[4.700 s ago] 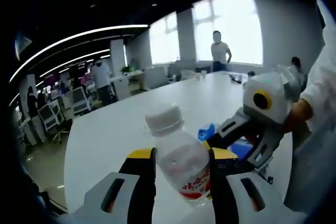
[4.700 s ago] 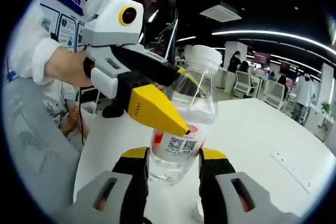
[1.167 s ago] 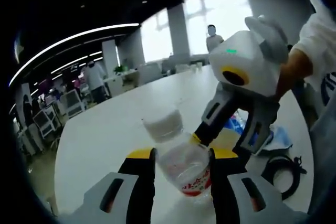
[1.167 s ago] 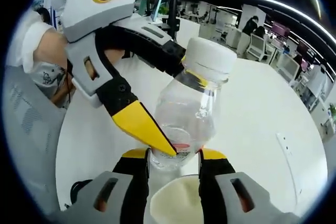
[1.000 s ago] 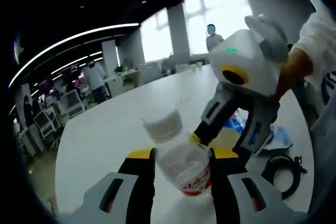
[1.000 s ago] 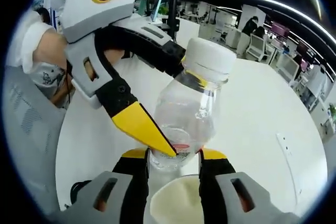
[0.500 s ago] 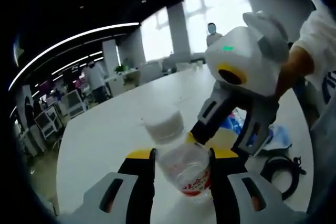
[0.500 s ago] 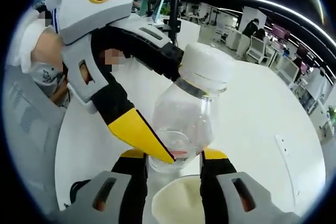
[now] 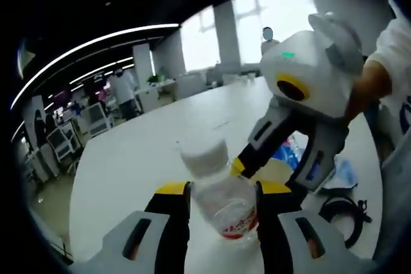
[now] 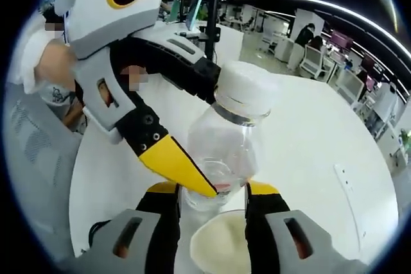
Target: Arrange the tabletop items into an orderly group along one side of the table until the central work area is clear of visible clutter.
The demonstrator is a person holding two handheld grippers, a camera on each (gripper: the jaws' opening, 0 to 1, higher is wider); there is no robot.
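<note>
Clear bottle (image 9: 221,200) unchanged | left gripper (image 9: 221,190), right gripper (image 10: 214,190) both still clamp it

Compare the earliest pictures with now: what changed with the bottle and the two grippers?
Both grippers stay clamped on the bottle. A cream bowl has come into the right gripper view below it, absent at first. The right gripper now reaches in from higher up. Cap still on.

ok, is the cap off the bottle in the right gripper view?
No, the white cap sits on the neck of the clear bottle that both grippers clamp.
</note>
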